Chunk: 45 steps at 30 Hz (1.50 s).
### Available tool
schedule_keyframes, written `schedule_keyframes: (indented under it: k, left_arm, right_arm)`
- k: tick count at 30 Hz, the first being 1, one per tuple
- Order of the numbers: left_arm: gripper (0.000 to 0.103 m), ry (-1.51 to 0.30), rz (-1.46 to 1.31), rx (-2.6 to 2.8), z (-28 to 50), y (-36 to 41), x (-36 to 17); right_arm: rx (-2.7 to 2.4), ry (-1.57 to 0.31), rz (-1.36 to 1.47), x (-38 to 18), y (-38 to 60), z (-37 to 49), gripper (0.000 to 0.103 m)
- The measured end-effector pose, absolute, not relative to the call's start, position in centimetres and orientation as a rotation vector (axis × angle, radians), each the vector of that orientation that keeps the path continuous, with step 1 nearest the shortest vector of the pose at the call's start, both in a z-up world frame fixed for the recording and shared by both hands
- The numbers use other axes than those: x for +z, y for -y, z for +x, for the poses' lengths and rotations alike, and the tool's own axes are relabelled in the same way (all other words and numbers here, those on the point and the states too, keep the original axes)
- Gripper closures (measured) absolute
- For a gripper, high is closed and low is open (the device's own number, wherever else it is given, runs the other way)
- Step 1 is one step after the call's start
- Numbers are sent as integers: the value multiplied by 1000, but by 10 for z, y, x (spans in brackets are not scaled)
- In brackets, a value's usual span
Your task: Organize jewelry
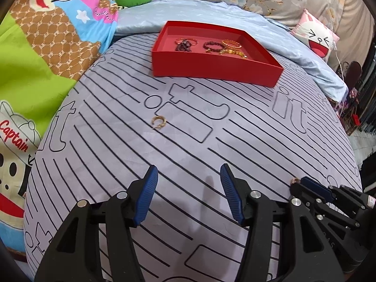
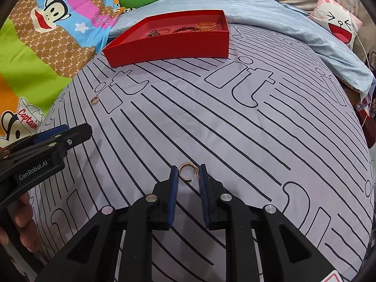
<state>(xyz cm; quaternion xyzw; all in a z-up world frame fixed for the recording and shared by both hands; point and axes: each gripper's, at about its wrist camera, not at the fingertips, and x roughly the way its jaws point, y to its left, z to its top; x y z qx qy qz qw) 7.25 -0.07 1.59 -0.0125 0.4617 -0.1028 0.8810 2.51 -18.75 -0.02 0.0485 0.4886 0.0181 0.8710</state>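
Observation:
A small gold hoop earring (image 2: 186,172) lies on the striped grey bedsheet, with my right gripper (image 2: 188,172) shut on it, one blue pad touching each side. In the left wrist view that earring (image 1: 294,180) shows at the right gripper's tip (image 1: 299,183). A second gold hoop earring (image 1: 159,122) (image 2: 94,100) lies loose on the sheet ahead of my left gripper (image 1: 188,176), which is open and holds nothing. The red tray (image 1: 211,68) (image 2: 169,47) stands farther back, holding dark bead bracelets and gold bangles.
A colourful cartoon quilt (image 1: 35,70) covers the left side. A pale blue blanket (image 1: 188,11) and a pink cartoon cushion (image 1: 317,37) lie behind the tray. A person's hand (image 2: 23,223) holds the left gripper (image 2: 58,136). The bed edge drops off on the right.

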Motion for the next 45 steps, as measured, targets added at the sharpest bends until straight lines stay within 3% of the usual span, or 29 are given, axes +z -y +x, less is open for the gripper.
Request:
schedule_keyframes:
  k: [19, 27, 31, 39, 41, 45]
  left_arm:
    - [51, -965, -78, -154, 127, -27, 3]
    - [71, -964, -66, -184, 138, -20, -2]
    - [89, -968, -66, -199, 140, -18, -3]
    - [95, -973, -56, -209, 137, -14, -2]
    - [102, -971, -53, -218, 135, -12, 0]
    - [102, -960, -50, -237, 129, -8, 7]
  right_arm:
    - [75, -1011, 152, 11, 183, 37, 86]
    - [70, -1022, 161, 8, 184, 42, 86]
    - [69, -1025, 161, 7, 184, 42, 86]
    - [70, -1020, 157, 8, 183, 42, 86]
    - [70, -1016, 157, 10, 183, 42, 86]
    - [71, -1005, 154, 13, 182, 41, 86]
